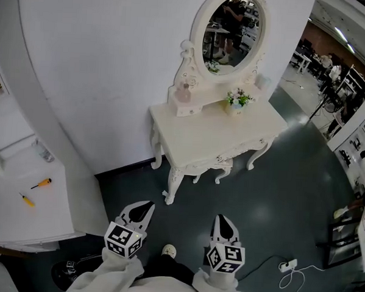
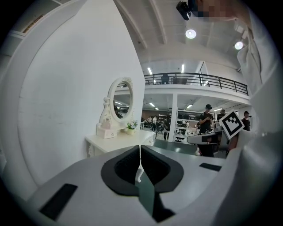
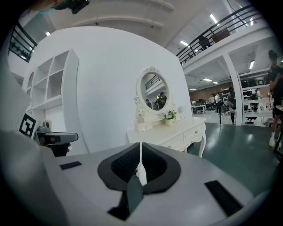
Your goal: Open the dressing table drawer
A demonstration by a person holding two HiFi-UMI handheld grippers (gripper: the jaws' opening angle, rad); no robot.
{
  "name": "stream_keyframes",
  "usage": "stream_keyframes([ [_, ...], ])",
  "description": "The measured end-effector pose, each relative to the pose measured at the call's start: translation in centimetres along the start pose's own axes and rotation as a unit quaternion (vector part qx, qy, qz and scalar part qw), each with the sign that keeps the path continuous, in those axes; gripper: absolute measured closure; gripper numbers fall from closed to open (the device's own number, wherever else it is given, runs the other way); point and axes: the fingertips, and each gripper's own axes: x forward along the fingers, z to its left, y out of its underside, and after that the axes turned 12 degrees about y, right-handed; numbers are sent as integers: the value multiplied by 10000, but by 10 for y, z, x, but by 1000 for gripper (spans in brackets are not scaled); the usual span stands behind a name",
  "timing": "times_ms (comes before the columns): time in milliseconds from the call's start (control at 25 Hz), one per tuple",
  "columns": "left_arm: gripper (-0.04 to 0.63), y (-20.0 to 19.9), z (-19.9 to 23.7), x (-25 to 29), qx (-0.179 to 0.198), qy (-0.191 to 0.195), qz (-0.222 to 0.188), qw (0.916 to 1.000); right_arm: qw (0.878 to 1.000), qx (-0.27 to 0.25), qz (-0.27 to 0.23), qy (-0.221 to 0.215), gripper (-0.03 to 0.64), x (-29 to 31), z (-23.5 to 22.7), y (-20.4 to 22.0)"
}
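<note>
The cream dressing table [image 1: 223,135] stands against the white wall, with an oval mirror [image 1: 231,30], a small flower pot [image 1: 236,101] and a little box [image 1: 184,95] on top. Its drawer fronts [image 1: 236,152] run along the near edge and are closed; the right gripper view shows them with small knobs [image 3: 194,131]. My left gripper [image 1: 149,205] and right gripper [image 1: 221,217] hover side by side over the dark floor, a good way short of the table. Both point toward it. The left gripper's [image 2: 140,150] jaws meet with nothing between them, and so do the right gripper's [image 3: 141,145].
A white cabinet [image 1: 38,214] with two orange-handled screwdrivers [image 1: 41,182] stands at the left. A power strip and cable [image 1: 288,265] lie on the floor at the right, near a dark rack [image 1: 343,241]. People [image 2: 205,120] stand far off in the hall.
</note>
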Motion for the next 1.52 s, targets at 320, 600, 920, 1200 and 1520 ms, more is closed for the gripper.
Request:
stream_keyframes([
  [320, 575, 0, 17, 25, -21, -46, -47, 10000, 9999, -54, 17, -106, 580, 32, -2, -3],
  [600, 575, 1, 23, 23, -68, -122, -54, 9999, 9998, 1, 42, -196, 580, 39, 3, -1],
  [920, 575, 3, 14, 26, 29, 6, 78, 10000, 9997, 163, 92, -128, 580, 37, 0, 7],
  [1200, 575, 12, 35, 29, -102, -147, 165, 9997, 9994, 190, 174, -230, 580, 54, 9, 11],
  [1520, 575, -10, 61, 73, -6, -56, 67, 10000, 9993, 303, 153, -159, 580, 97, -1, -7],
])
